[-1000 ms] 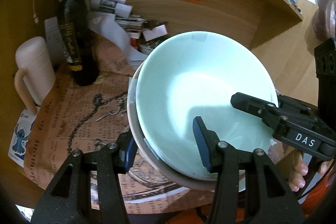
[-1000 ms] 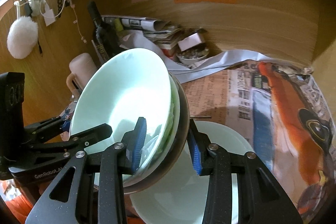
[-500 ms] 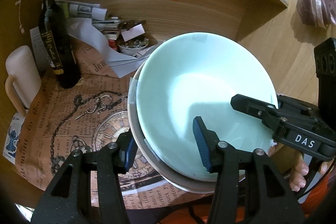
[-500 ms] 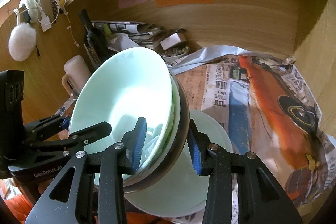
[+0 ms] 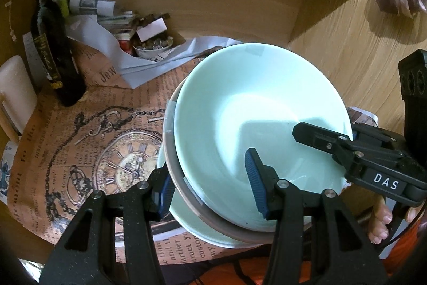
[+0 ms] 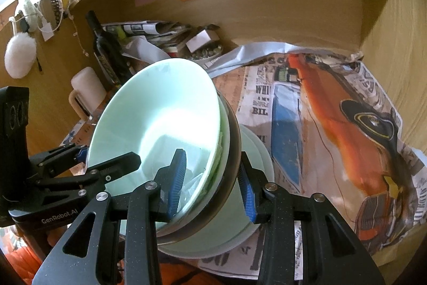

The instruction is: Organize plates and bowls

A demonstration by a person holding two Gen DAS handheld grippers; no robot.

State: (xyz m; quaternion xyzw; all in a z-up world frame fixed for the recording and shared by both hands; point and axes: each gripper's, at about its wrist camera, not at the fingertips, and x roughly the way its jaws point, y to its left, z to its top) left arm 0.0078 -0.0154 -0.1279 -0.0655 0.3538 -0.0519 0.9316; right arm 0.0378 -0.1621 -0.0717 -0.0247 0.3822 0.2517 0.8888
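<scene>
A pale green bowl point(image 5: 253, 111) sits nested in a grey-brown bowl point(image 5: 170, 159), and the stack is held tilted above the table. My left gripper point(image 5: 209, 186) is shut on the stack's near rim, one pad inside and one outside. My right gripper point(image 6: 212, 186) is shut on the opposite rim of the same green bowl point(image 6: 160, 119) and outer bowl point(image 6: 232, 151). Each gripper shows in the other's view: right gripper point(image 5: 344, 140), left gripper point(image 6: 106, 156). A pale green plate point(image 6: 256, 151) lies on the newspaper directly under the stack, and its edge point(image 5: 186, 221) peeks out below.
A dark bottle point(image 5: 50, 52) and a beige mug point(image 5: 13, 87) stand at the back left. A small bowl of bits point(image 5: 153, 47) sits among papers by the wooden back wall. Newspaper point(image 6: 333, 124) covers the table to the right. A person's fingers point(image 5: 381, 223) hold the right gripper.
Both grippers have carried the bowl stack to the right and slightly down, so it now hangs over the green plate. The bottle and mug have slid left in view. Both grips are unchanged.
</scene>
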